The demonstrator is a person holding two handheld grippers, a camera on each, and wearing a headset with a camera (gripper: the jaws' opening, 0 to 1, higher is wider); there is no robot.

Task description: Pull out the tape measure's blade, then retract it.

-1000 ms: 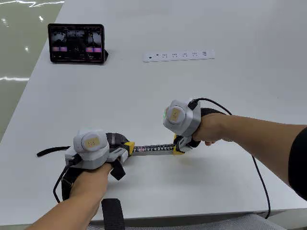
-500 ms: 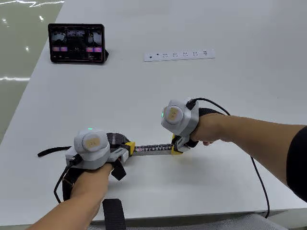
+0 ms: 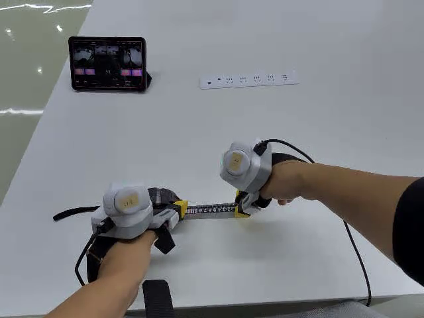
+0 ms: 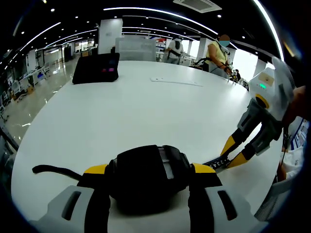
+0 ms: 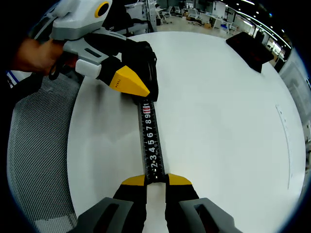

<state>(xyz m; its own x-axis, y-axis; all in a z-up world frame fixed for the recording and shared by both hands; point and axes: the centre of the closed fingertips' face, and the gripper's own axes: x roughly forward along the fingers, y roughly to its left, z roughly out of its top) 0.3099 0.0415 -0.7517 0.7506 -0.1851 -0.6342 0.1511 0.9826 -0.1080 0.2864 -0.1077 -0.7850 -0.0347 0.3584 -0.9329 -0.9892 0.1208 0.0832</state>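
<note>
Tape measure case (image 3: 161,198) sits on the white table (image 3: 199,132) near its front edge, at about 7 o'clock in the head view, clamped between the jaws of the left gripper (image 3: 177,208). The right gripper (image 3: 240,207) is closed on the tip of the blade (image 3: 209,211); its own view shows the tip pinched between the yellow jaw tips. A short length of blade is out, taut and just above the surface. Key relation: the case lies at 9 o'clock from the right gripper, and the blade's long axis runs 9 to 3 across the table; in the right gripper view it runs straight to 12. The right hand is nearer the free end and the left anchors the case, so any travel should stay along that line. Judged partway along; whether extension is complete cannot be told. The table is smooth and bare around the work. Tablet (image 3: 107,63) at 11 o'clock and power strip (image 3: 248,79) at 12, both well apart. Room: open hall, ceiling lights, people standing at the far side.
</note>
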